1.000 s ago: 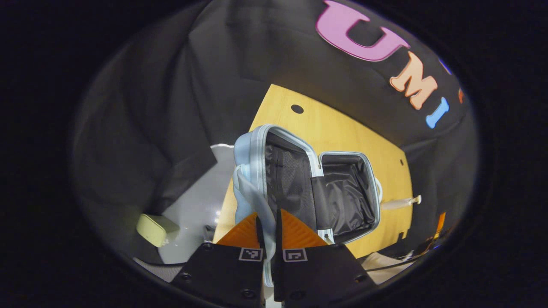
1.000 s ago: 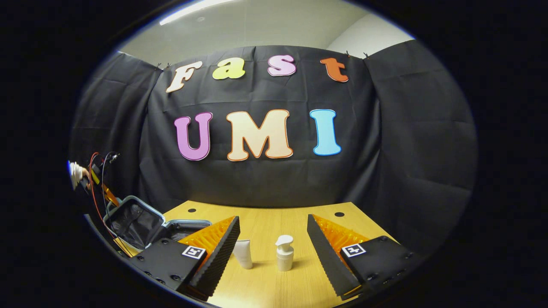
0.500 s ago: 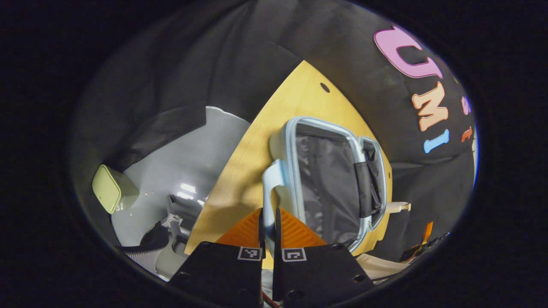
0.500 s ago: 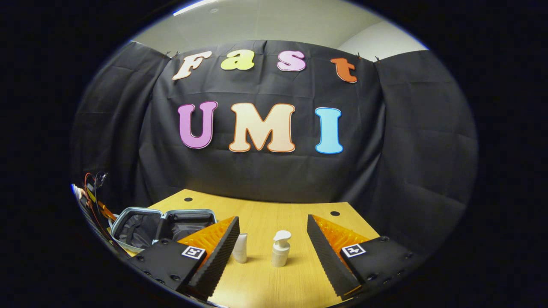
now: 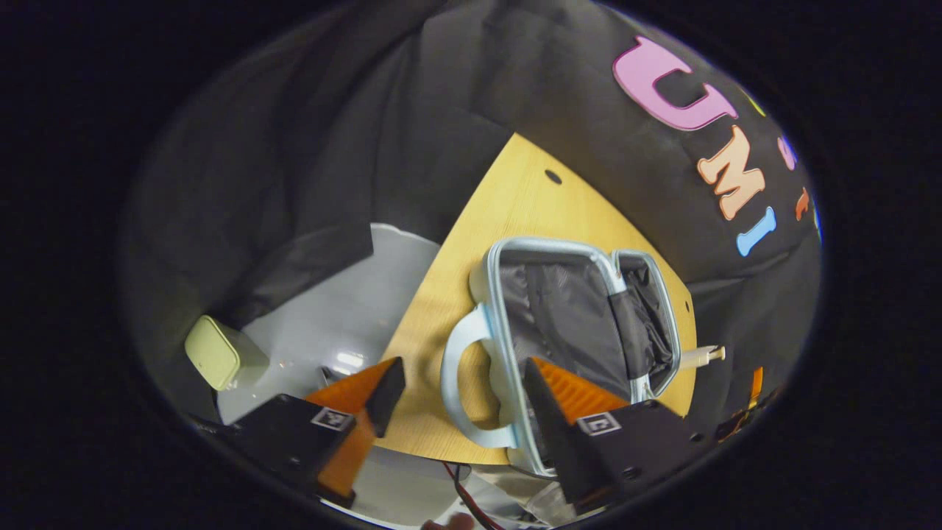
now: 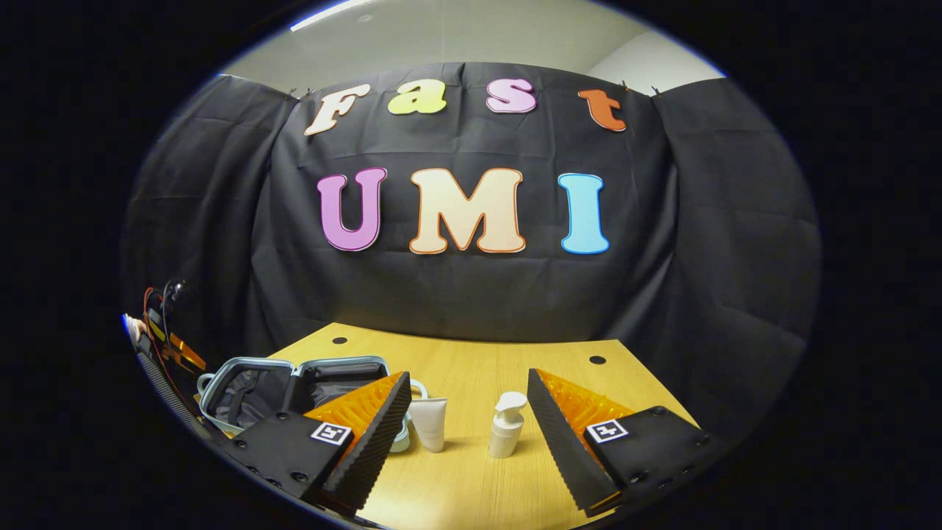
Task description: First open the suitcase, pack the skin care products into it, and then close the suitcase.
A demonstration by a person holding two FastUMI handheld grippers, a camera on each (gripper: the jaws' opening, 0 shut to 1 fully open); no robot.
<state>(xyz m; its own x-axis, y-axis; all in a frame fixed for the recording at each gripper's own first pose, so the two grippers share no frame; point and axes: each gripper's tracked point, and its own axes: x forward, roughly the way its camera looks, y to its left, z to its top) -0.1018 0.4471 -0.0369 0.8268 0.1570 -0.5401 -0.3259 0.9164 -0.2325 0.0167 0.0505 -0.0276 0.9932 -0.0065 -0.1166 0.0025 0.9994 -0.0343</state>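
Wooden desk (image 6: 471, 478) carries the suitcase (image 5: 581, 324) lying open flat at its left edge, left gripper (image 5: 456, 383) spread wide around the case handle (image 5: 460, 383) without touching, right gripper (image 6: 467, 408) also wide, tube (image 6: 429, 423) and pump bottle (image 6: 506, 434) standing between its 2 fingers' line.

We see black cloth (image 6: 471, 294) draped across the middle of the right gripper view, a pale ceiling (image 6: 456, 37) with a light strip (image 6: 324, 12) above. Lower centre lies the wooden surface (image 6: 464, 361); in the left gripper view, grey floor (image 5: 338, 294) at lower left.
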